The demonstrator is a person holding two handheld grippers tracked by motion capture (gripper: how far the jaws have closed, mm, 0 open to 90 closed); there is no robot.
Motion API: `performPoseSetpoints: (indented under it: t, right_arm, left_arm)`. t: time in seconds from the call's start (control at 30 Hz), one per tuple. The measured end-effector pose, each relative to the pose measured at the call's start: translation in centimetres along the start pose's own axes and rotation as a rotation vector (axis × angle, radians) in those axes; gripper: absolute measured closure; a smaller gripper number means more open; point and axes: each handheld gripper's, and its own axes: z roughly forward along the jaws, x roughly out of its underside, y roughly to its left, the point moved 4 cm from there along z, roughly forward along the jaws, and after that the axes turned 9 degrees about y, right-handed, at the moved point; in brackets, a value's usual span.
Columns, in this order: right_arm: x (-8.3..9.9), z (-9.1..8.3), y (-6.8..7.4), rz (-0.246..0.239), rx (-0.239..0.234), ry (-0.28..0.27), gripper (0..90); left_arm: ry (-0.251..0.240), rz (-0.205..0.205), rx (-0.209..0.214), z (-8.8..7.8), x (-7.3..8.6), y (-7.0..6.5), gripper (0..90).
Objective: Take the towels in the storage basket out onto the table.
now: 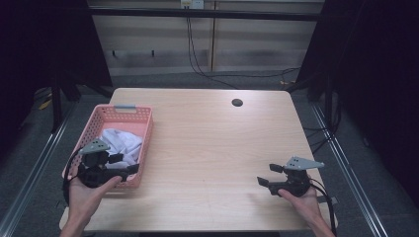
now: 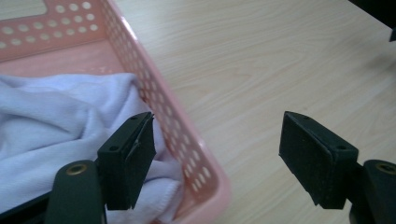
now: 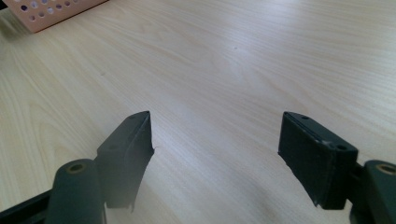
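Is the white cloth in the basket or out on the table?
In. The white cloth lies bunched inside the pink basket, within its walls; none of it lies on the table.

Light wood-grain surface [image 1: 207, 148] with rounded corners; one dark round cable hole [image 1: 237, 102] near its far edge. Grey floor [image 1: 163, 79] around it. Pale panelled wall [image 1: 247, 44] behind, with a dark horizontal bar [image 1: 207, 14] across it. Black cables [image 1: 197, 64] hang down to the floor. Dark curtains [image 1: 375, 74] flank both sides. Lighting dim.
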Motion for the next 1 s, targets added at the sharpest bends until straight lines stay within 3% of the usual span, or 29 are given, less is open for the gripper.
performPoseSetpoints:
  t: [0.03, 0.17, 0.2, 0.4, 0.5, 0.67, 0.77, 0.83, 0.87, 1.0]
  right_arm:
    - [-0.1, 0.0, 0.0, 0.005, 0.003, -0.008, 25.9]
    - [0.0, 0.1, 0.0, -0.006, 0.003, 0.000, 25.4]
    - [0.0, 0.1, 0.0, -0.006, 0.003, 0.000, 25.4]
    - [0.0, 0.3, 0.1, -0.012, 0.001, 0.006, 25.0]
    - [-0.1, 0.3, 0.1, -0.018, 0.001, 0.005, 24.9]
    - [0.0, 0.3, 0.1, -0.018, 0.003, 0.010, 24.8]
    - [0.0, 0.3, 0.1, -0.021, 0.003, 0.012, 24.7]
    - [0.0, 0.4, 0.1, -0.024, 0.005, 0.012, 24.7]
    - [0.0, 0.4, 0.1, -0.023, 0.008, 0.014, 24.7]
    - [0.0, 0.4, 0.1, -0.026, 0.008, 0.016, 24.7]
  left_arm:
    - [0.028, -0.018, -0.027, 0.2, -0.1, 1.0, 26.2]
    - [0.075, -0.032, -0.053, 0.7, -0.2, 2.3, 25.3]
    - [0.089, -0.048, -0.089, 0.9, -0.2, 3.1, 25.3]
    - [0.205, -0.102, -0.132, 2.0, -0.3, 6.0, 22.0]
    - [0.221, -0.114, -0.148, 2.4, -0.6, 6.9, 21.6]
    - [0.263, -0.135, -0.140, 3.2, -1.0, 7.8, 18.2]
    - [0.308, -0.103, -0.168, 3.8, -1.3, 8.1, 19.1]
    - [0.354, -0.111, -0.150, 4.4, -1.3, 8.4, 15.8]
    - [0.354, -0.111, -0.150, 4.4, -1.3, 8.4, 15.9]
    - [0.413, -0.130, -0.178, 5.4, -1.7, 9.3, 16.3]
